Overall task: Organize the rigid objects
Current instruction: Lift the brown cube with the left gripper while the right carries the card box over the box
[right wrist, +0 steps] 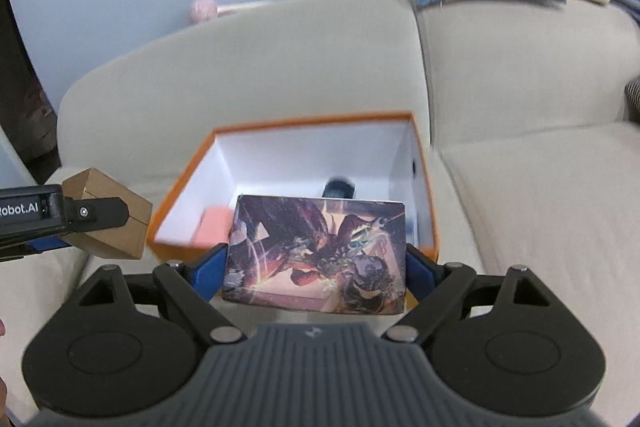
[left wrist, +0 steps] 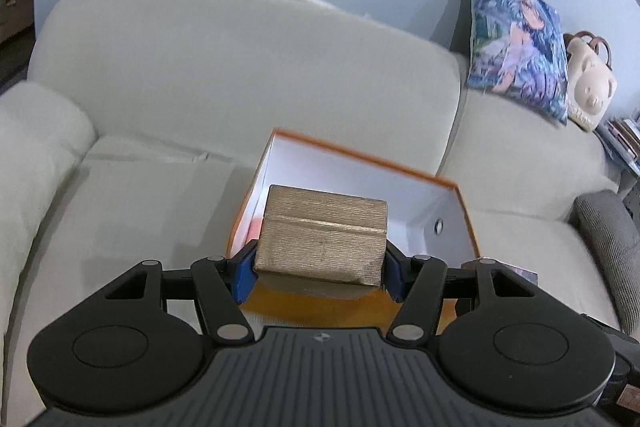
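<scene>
Gold-textured block (left wrist: 322, 235), stiff and probably light, sits clamped across its flat sides in the left claw (left wrist: 318, 273) above the orange box (left wrist: 466, 215); right claw (right wrist: 316, 269) grips a rigid printed box (right wrist: 318, 253) likewise.

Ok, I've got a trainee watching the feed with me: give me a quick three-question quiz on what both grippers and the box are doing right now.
1. True or false: the left gripper is shut on a gold block.
2. What is the right gripper holding? A) a pillow B) a box with printed artwork C) nothing
3. Fill in: the orange box sits open on the ____ and has a ____ interior.

Key:
1. True; its blue pads press both sides of the block.
2. B; it is clamped between the blue pads, in front of the orange box.
3. Sofa; white. A pink item and a dark item already lie inside.
</scene>
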The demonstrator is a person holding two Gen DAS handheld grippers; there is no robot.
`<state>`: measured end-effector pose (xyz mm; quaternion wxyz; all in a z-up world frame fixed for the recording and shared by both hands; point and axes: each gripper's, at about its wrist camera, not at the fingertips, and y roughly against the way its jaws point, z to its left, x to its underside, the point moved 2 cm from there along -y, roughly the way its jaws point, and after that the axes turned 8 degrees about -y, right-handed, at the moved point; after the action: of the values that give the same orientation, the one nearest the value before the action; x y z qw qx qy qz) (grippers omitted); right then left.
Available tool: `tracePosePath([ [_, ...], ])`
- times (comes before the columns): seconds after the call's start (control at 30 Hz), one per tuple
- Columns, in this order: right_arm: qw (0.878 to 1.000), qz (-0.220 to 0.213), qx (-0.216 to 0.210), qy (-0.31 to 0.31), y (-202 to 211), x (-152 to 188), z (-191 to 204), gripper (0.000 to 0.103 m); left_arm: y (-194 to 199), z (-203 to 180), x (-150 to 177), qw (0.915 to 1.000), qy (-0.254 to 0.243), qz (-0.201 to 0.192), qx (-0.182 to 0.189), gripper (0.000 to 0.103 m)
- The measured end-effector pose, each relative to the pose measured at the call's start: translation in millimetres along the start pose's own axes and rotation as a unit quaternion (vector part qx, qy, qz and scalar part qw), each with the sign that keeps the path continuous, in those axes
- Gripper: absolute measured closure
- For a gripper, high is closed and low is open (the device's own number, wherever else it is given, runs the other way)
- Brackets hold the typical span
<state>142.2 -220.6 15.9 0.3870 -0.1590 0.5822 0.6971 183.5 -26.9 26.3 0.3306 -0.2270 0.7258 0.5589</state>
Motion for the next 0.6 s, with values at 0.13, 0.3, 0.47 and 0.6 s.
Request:
tracePosePath([
  [0.13, 1.000, -0.002, -0.001, 0.001, -22.2, -16.1, 0.7, 0.014, -27.2, -7.4, -16.7, 0.9999, -0.005, -0.007, 0.013, 0.033],
  [0.3, 1.000, 0.005, 0.001, -0.001, -51.1, -24.4, -0.3, 0.014, -63.5, -13.4, -22.5, 0.9996, -0.023, 0.010, 0.014, 0.033],
  [0.47, 1.000, 0.019, 0.011, -0.003, -80.7, -25.9, -5.0, 0.014, -85.5, -7.9, -16.4, 0.9991, -0.027, 0.031, 0.009, 0.033],
  [0.6, 0.999, 0.031, 0.013, -0.004, -97.4, -23.8, -9.3, 0.014, -105.3, -1.8, -13.7, 0.9986, -0.019, 0.050, 0.007, 0.033],
])
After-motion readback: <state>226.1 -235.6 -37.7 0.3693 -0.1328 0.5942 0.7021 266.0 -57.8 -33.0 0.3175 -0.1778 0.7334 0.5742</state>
